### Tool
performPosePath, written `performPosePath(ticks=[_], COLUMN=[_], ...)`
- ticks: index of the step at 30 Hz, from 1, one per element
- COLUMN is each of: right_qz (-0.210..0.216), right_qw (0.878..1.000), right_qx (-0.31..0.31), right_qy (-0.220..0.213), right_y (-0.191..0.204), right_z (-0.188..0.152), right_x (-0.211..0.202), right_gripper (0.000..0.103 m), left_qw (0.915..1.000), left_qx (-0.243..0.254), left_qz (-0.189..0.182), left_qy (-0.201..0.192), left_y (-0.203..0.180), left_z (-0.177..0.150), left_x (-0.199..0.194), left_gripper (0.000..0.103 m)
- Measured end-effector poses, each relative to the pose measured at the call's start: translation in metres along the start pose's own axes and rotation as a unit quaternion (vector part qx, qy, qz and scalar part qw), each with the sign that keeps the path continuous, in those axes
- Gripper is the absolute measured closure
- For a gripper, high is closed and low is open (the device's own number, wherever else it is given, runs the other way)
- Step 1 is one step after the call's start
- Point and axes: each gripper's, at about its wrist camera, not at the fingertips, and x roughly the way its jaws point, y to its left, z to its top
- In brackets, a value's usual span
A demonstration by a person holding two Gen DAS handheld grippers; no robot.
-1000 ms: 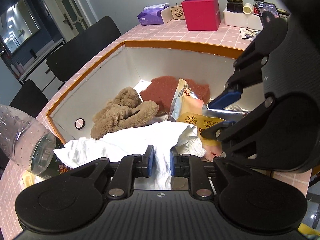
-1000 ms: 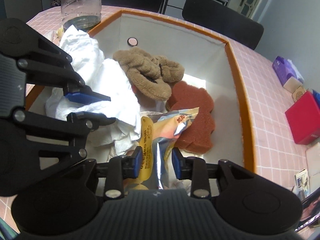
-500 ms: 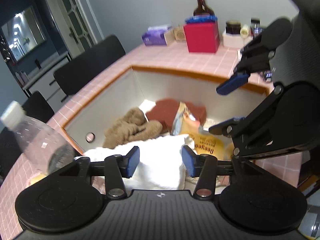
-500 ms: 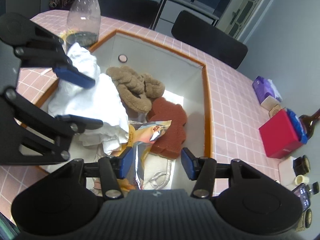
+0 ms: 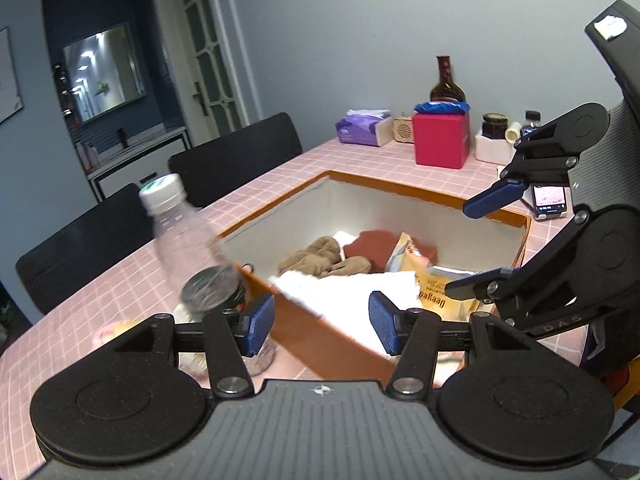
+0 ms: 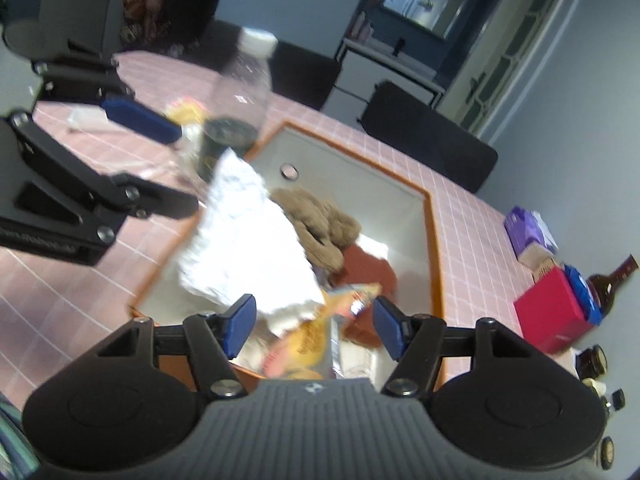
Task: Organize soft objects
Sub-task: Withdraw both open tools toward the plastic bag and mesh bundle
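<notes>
An orange-rimmed box (image 5: 420,194) (image 6: 434,240) on the pink tiled table holds a white cloth (image 5: 352,288) (image 6: 248,248), a tan plush towel (image 5: 320,258) (image 6: 320,220), a rust-red sponge (image 5: 372,240) (image 6: 368,268) and a yellow snack bag (image 5: 432,292) (image 6: 316,340). My left gripper (image 5: 322,326) is open and empty, raised above the box's near edge. My right gripper (image 6: 316,326) is open and empty, raised above the box's near end. Each gripper also shows in the other's view: the right one in the left wrist view (image 5: 476,248), the left one in the right wrist view (image 6: 160,164).
A clear plastic bottle (image 5: 188,252) (image 6: 240,92) stands by the box's left corner. A red box (image 5: 440,140) (image 6: 556,312), purple tissue pack (image 5: 362,126) (image 6: 528,228), brown bottle (image 5: 446,84), jars (image 5: 494,126) and a phone (image 5: 550,198) sit at the table's far end. Black chairs (image 5: 236,152) line the left side.
Both grippers opened, letting go of the white cloth and the snack bag, then lifted up and back from the box. The items stay in the box.
</notes>
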Motion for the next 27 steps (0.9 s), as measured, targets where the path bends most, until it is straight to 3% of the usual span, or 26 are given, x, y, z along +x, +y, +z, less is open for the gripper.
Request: performPosePath(ticks=[10,19,27], right_qz=[0.054,0.112,0.131], right_qw=[0.995,0.987,0.981], right_qx=[0.038,0.056,0.083], right_qy=[-0.074,-0.101,-0.113], right_y=[0.043,0.095,0.134], right_z=[0.019,0.033,0.042], right_x=[-0.017,0.012,0.047], right_gripper=[0.039,0.039,0.039], left_qw=[0.9979,0.9919,0.9797], left_qx=[-0.027,-0.077,-0.126], left_qz=[0.055,0.100,0.154], left_qy=[-0.023,-0.014,-0.027], left_y=[0.031,0.069,0.102], left_z=[-0.040,-0.081,-0.121], left_x=[-0.029,-0.043,-0.056], left_gripper=[0.039,0.039,0.039])
